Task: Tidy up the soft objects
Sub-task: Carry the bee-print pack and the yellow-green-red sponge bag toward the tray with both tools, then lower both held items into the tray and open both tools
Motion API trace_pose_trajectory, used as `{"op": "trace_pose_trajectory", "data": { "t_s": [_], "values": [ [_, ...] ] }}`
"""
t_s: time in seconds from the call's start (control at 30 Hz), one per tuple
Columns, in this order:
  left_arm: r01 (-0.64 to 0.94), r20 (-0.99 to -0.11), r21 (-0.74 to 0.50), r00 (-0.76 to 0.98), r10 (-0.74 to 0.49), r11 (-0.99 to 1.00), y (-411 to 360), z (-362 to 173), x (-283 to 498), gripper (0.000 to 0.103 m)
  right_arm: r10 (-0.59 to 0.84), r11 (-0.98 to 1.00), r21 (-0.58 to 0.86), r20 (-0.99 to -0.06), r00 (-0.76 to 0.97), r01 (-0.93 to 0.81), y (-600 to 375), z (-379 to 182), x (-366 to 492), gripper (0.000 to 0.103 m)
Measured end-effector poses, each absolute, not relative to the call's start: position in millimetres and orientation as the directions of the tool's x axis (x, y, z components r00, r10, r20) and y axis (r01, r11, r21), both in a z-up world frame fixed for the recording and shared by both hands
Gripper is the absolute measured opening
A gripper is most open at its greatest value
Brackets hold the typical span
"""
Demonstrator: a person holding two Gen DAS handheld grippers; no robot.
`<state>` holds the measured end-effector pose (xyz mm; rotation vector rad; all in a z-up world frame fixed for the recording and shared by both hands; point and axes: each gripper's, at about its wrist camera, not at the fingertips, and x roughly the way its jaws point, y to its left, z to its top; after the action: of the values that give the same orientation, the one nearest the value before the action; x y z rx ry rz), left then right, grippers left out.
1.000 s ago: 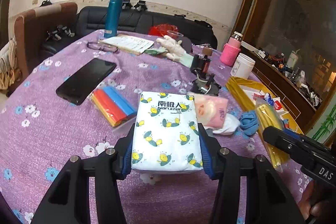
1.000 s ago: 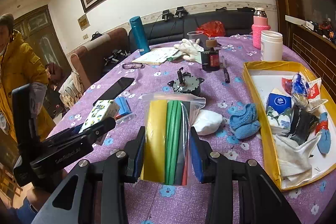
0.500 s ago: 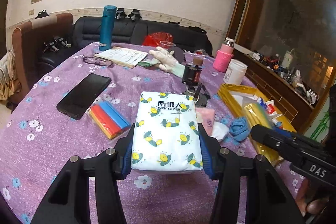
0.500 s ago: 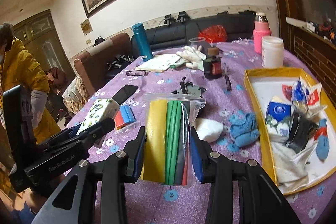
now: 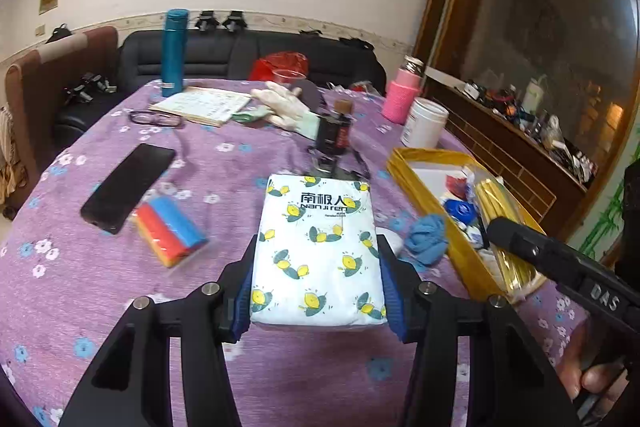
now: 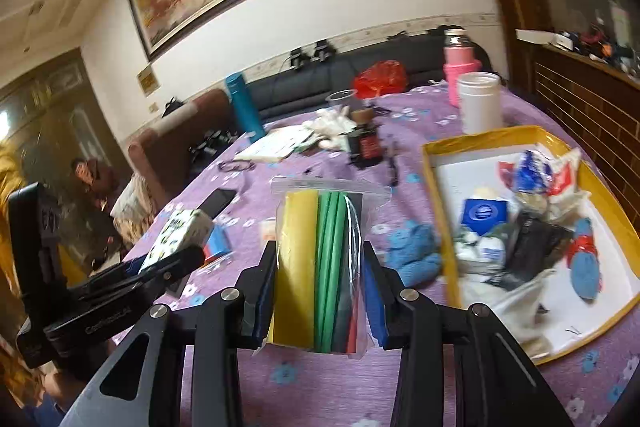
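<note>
Left wrist view: we see the left gripper clamped on a white tissue pack printed with lemons, blue pads pressing both long sides, the pack lifted clear of the purple floral counter. Below and left of it on the counter lie a bag of coloured strips in red, orange and blue, touching a black phone. To the right we note a blue cloth just beside the yellow tray, which holds mixed packets. Farther back stand a dark bottle, a white jar, a pink bottle, a teal flask, a booklet, eyeglasses and a white glove. At the right edge the right gripper's black body crosses in front of the tray, with a hand on it. Right wrist view: we record the right gripper grasping a clear zip bag holding yellow, green, black and red strips, the bag upright between the pads and off the counter. The tray sits to its right, the blue cloth between bag and tray. At left the other gripper shows with the tissue pack. A person in a yellow jacket stands at the far left edge.
</note>
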<state>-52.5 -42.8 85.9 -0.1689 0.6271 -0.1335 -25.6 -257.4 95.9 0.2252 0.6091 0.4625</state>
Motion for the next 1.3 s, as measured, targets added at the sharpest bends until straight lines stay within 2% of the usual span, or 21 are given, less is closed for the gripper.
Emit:
{"op": "trace_pose_trajectory", "data": {
  "t_s": [0.43, 0.77, 1.03, 1.3],
  "values": [
    [0.137, -0.604, -0.17, 0.768, -0.214, 0.976, -93.2, 82.9, -50.3, 0.051, 0.49, 0.858, 0.414, -0.484, 0.725, -0.304, -302.2, 89.2, 0.8, 0.041],
    [0.263, -0.621, -0.162, 0.722, -0.305, 0.951, -149.9, 93.2, -14.2, 0.051, 0.368, 0.889, 0.43, -0.471, 0.802, -0.155, -384.1, 92.1, -0.7, 0.041],
    [0.385, -0.67, -0.202, 0.616, -0.414, 0.9, -232.5, 77.8, 25.8, 0.051, 0.28, 0.913, 0.406, -0.537, 0.796, -0.048, -439.1, 87.7, 22.9, 0.041],
    [0.381, -0.745, -0.181, 0.549, -0.38, 0.906, -281.6, 38.6, 78.7, 0.051, 0.222, 0.96, 0.28, -0.691, 0.688, -0.029, -445.1, 74.9, 92.8, 0.041]
  ]
}}
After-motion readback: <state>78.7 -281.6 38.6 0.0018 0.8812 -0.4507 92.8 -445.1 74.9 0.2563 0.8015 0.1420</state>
